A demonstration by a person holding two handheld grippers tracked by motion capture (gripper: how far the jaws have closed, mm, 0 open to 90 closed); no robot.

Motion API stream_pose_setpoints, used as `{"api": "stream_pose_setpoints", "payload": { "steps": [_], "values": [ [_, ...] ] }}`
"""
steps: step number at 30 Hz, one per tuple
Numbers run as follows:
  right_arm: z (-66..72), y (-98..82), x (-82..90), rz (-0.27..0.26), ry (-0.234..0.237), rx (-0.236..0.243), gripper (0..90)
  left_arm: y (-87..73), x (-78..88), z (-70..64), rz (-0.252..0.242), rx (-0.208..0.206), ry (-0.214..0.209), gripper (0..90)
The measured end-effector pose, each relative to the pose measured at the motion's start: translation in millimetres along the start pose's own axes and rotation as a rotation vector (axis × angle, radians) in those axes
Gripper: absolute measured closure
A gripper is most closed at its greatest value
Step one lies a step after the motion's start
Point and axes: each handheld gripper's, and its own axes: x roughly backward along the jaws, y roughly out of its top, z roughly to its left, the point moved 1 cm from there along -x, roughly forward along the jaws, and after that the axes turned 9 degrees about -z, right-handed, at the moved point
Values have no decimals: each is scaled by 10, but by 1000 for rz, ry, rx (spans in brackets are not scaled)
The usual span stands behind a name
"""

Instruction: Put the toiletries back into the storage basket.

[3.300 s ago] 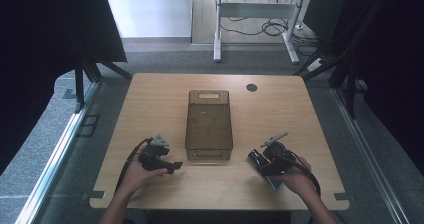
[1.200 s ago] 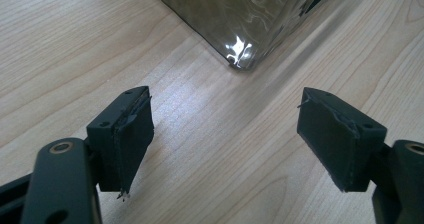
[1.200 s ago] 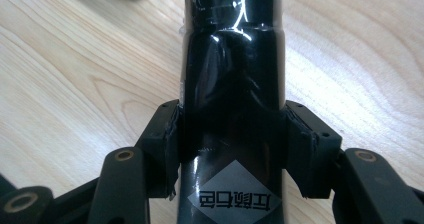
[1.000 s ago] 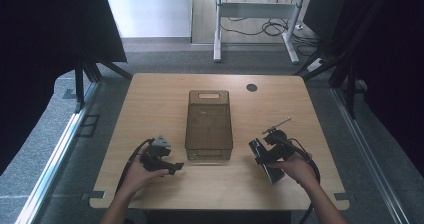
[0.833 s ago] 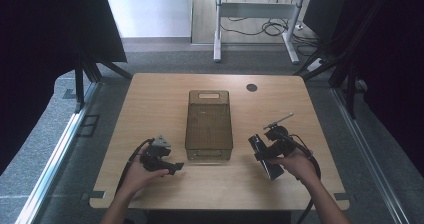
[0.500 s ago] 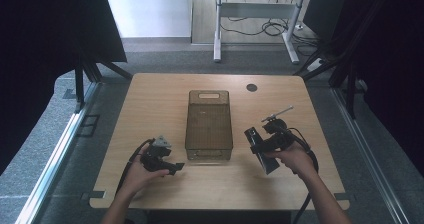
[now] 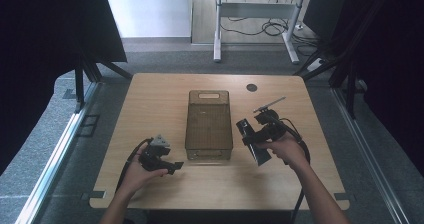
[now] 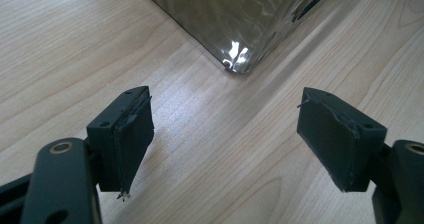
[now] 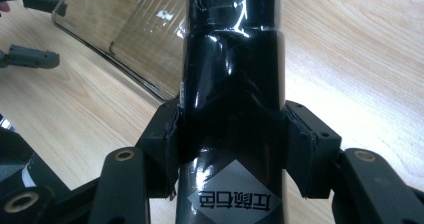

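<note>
black and glossy, the box (image 9: 231,84) sat clamped between the pads of the right gripper (image 9: 231,149), a grey diamond label with characters on its near face. in the high view that gripper (image 7: 256,139) held it just right of the bin (image 7: 209,124), above the table (image 7: 150,99). the bin was tinted clear plastic. left of the bin's near corner, the left gripper (image 8: 225,134) rested with jaws spread wide, nothing between them.
</note>
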Motion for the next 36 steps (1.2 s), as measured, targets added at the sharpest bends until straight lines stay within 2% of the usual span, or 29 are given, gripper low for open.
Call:
{"api": "stream_pose_setpoints", "payload": {
  "steps": [11,19,25,31,36],
  "values": [
    [136,256,-32,-1,10,16,455,-3,-14,8,0,-3,-8,229],
    [172,362,-43,-9,16,2,455,-2,-14,4,0,-6,-8,229],
    [210,436,-71,-6,18,12,455,-2,-15,7,-1,-5,-10,229],
    [221,492,-102,-8,22,-4,456,-2,-16,6,0,-6,-10,229],
    [256,554,-129,-10,19,6,456,-3,-18,0,1,-2,-10,229]
  ]
}}
